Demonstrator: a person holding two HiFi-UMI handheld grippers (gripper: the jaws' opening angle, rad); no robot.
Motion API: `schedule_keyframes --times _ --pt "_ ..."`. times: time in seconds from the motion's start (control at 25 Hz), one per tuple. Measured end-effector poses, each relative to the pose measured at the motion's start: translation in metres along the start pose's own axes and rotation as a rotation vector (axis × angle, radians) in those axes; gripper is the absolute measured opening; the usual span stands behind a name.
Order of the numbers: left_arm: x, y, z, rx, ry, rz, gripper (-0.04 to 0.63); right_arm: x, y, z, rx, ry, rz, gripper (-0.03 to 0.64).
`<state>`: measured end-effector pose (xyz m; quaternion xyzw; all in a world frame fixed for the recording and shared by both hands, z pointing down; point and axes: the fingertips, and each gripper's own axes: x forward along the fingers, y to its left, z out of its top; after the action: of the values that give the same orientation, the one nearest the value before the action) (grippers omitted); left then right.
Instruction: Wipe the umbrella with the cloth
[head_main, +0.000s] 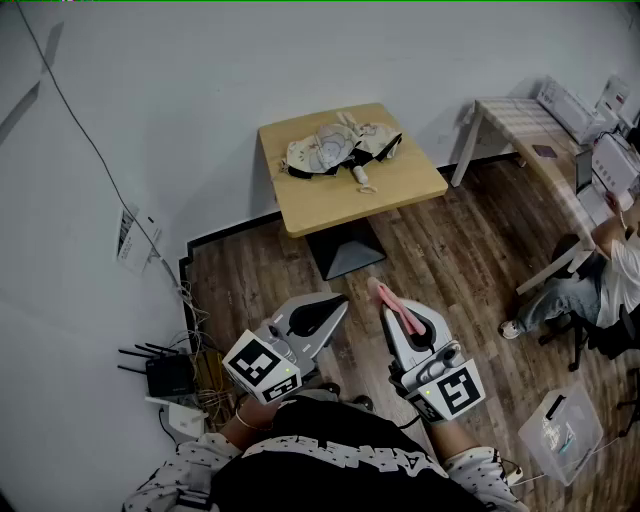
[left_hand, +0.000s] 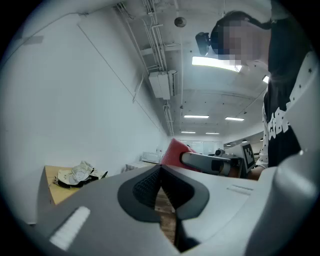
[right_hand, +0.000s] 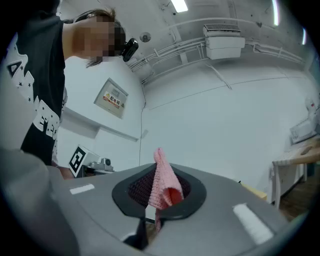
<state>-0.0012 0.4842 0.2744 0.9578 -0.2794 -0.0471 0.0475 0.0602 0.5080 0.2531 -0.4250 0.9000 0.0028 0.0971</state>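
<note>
Wood floor and plain white walls, and a small square tabletop (head_main: 405, 188) stands on a dark pedestal over by the wall. The umbrella (head_main: 335, 148) lies on it, collapsed into a rumpled heap of pale patterned fabric with dark edging, and its short handle pokes toward the near edge. Nothing else is on that surface as far as I can see. Both tools are down near the person's body and well apart from the tabletop, so honestly I'd say the wiping hasn't started. The prep part does look sorted though. The right tool (head_main: 393, 320) is pinching the pink cloth (head_main: 384, 294), with a folded bit sticking up out of the tips and the pads clamped on it, which is super clear in the right gripper view. The left tool (head_main: 338, 303) is pressed together with nothing in it, and its pads meet right at the middle. So the cloth is in hand and the umbrella is untouched. What's left is basically everything that counts: get over to the tabletop, bring the cloth onto the fabric and rub it across. My guess is the empty left tool will need to open up and pin the umbrella so it doesn't slide around.
</note>
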Motion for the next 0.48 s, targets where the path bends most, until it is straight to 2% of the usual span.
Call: schedule_keyframes --times 0.48 --pt "0.0020 0.0011 0.0012 0.003 -0.010 0.020 0.002 -0.0016 -0.0026 0.0039 0.008 -0.023 0.015 0.029"
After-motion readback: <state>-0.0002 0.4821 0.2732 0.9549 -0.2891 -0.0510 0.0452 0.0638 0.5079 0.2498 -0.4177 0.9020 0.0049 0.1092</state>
